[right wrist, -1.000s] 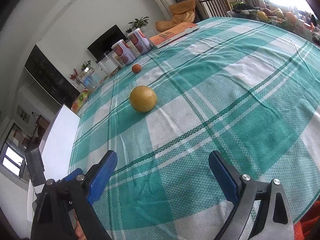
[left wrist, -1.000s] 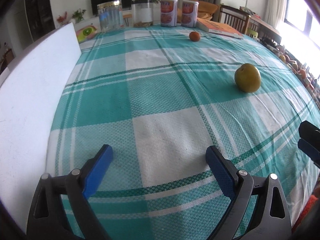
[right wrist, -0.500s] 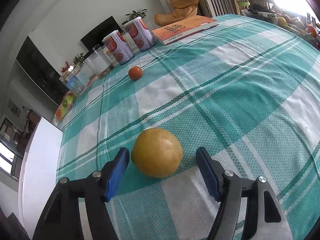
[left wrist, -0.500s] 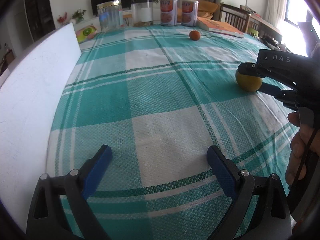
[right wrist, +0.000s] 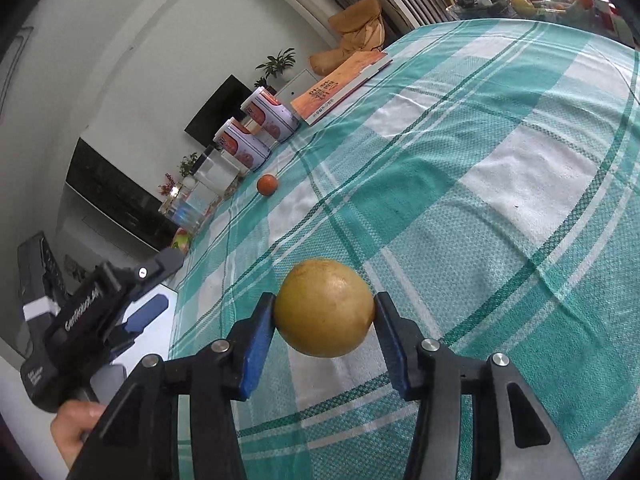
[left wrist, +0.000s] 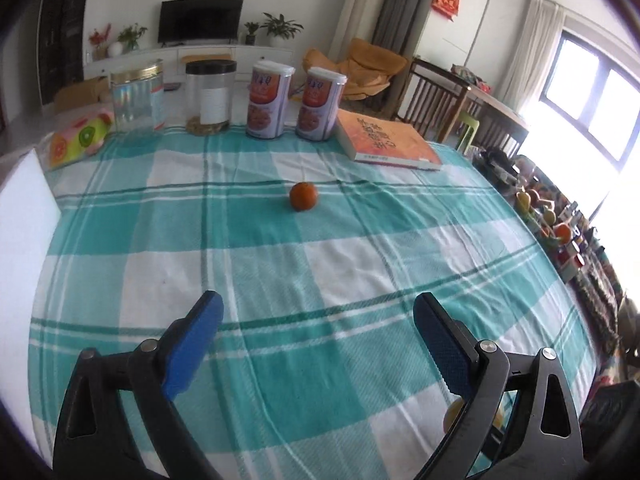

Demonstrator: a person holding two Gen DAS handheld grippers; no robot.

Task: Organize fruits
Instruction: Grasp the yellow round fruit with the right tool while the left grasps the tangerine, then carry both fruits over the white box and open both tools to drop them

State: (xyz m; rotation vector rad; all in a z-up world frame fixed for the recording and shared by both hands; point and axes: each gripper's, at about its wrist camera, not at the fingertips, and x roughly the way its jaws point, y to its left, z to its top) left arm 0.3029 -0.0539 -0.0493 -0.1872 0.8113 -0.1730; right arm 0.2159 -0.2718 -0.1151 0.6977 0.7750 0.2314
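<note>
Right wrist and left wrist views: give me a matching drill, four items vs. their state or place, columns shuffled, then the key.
Items:
1. yellow fruit
2. small orange fruit
3. orange book
4. left gripper

States:
A. lying flat at the far side of the tablecloth, beside two cans
B. open, nothing between its fingers
C. clamped between the right gripper pads
D. sitting alone on the cloth, untouched

Pairs: 1-C, 2-D, 3-A, 4-B

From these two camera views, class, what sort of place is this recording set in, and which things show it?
Most likely a home's living and dining room. A television stands on a low white cabinet with potted plants, an armchair sits by the curtains, and the work happens on a checked tablecloth.
</note>
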